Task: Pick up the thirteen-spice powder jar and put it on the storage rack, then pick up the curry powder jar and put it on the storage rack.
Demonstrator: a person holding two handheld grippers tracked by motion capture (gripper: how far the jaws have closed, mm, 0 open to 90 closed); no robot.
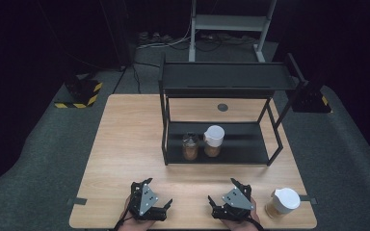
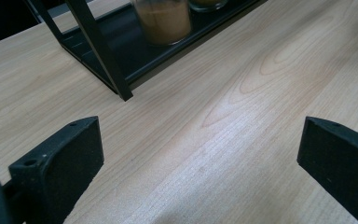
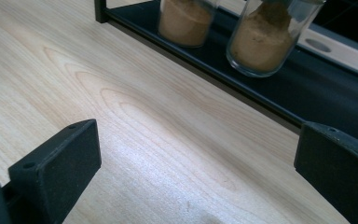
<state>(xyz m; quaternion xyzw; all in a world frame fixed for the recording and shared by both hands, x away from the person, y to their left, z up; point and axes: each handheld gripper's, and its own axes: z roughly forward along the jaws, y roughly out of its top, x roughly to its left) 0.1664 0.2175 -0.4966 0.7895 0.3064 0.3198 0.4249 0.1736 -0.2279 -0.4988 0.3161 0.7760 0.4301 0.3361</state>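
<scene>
**Meanwhile, both grippers rest apart from the jars**

Both tools sit near the front edge of the wooden worktop, each held from below by a hand. The left gripper lies toward the front-left part of the worktop, the right gripper toward the front-right, and the two are well apart from each other. In the left gripper view its two black jaws stand wide, released, with only bare wood grain between them; in the right gripper view the jaws are likewise spread and grasp nothing.

Nearest to them is a white-lidded jar, holding a tan powder, which stands upright near the front-right corner of the worktop, just beside the right gripper and not touching it.

A black two-tier rack stands at the middle of the worktop toward the back edge. On its lower shelf, toward that shelf's left end, two more jars stand side by side: a lidless jar of brown powder on the left and a capped jar with a white lid on the right. The left gripper view looks at the rack's front-left post and the lidless jar; the right gripper view looks at both glass bodies along the shelf's front edge.
</scene>
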